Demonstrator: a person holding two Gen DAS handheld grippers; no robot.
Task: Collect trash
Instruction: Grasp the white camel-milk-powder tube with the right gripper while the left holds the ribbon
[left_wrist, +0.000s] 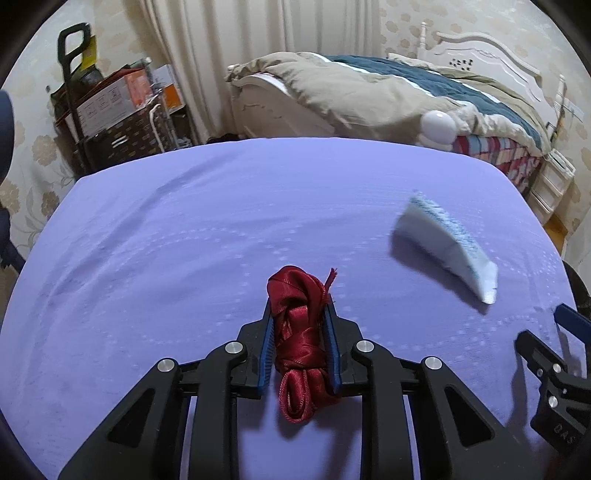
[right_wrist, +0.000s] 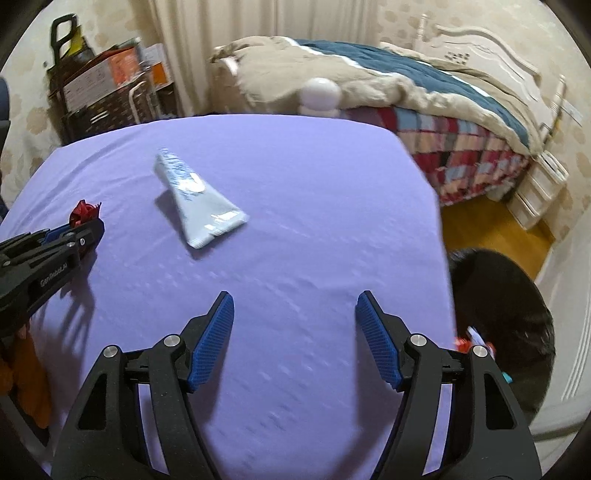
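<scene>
A bundle of shiny dark red ribbon is clamped between the two blue pads of the left hand-held gripper. The bundle is held just above the purple cloth-covered surface, and its loose loop hangs down toward the camera.

The right hand-held gripper is spread wide apart, and nothing is held in it. It is seen over the near part of the purple surface.

One more piece of trash is left on the surface: a flat, pale blue squeezed tube. From the right hand-held gripper, the tube lies ahead and to the left, well apart from the fingers. Its long axis runs on a slant, with the narrow end far and left and the wide crimped end nearer and to the right. In the left wrist view the tube is seen ahead and off to the right.

A dark round bin with bits of coloured trash inside is seen past the right edge of the surface, low down by the floor. It is nearest to the right hand-held gripper.

The tube is probably best reached by the free right hand-held gripper, and the grip should be made across the slanted tube.
</scene>
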